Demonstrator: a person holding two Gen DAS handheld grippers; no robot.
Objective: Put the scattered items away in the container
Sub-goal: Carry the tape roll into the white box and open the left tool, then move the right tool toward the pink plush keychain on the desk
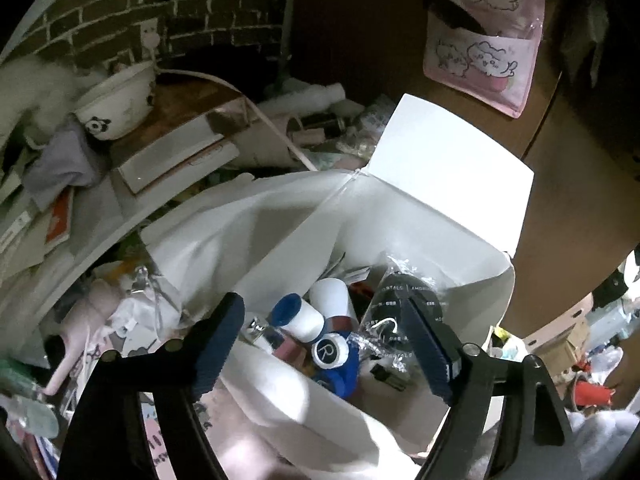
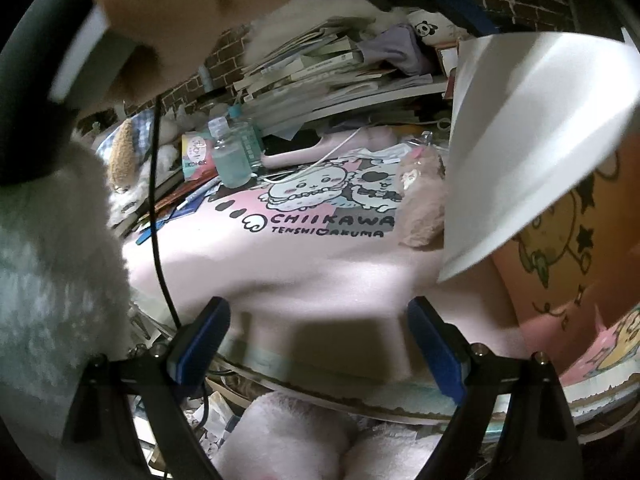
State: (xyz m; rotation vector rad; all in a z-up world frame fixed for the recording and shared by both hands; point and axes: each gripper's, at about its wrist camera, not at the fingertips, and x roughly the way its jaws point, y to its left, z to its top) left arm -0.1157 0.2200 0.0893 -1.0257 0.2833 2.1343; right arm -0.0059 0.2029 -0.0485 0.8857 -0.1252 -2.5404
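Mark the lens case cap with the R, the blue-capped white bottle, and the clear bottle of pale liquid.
lens case cap [image 1: 329,351], left wrist view, centre of the R.
blue-capped white bottle [image 1: 307,322], left wrist view, white body.
clear bottle [image 2: 231,160], right wrist view, liquid-filled body.

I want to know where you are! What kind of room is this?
Probably someone's bedroom or home desk corner. A pink cartoon-print mat covers the desk, a messy stack of books and papers sits behind it, and a pink cartoon wall pocket organiser hangs nearby.
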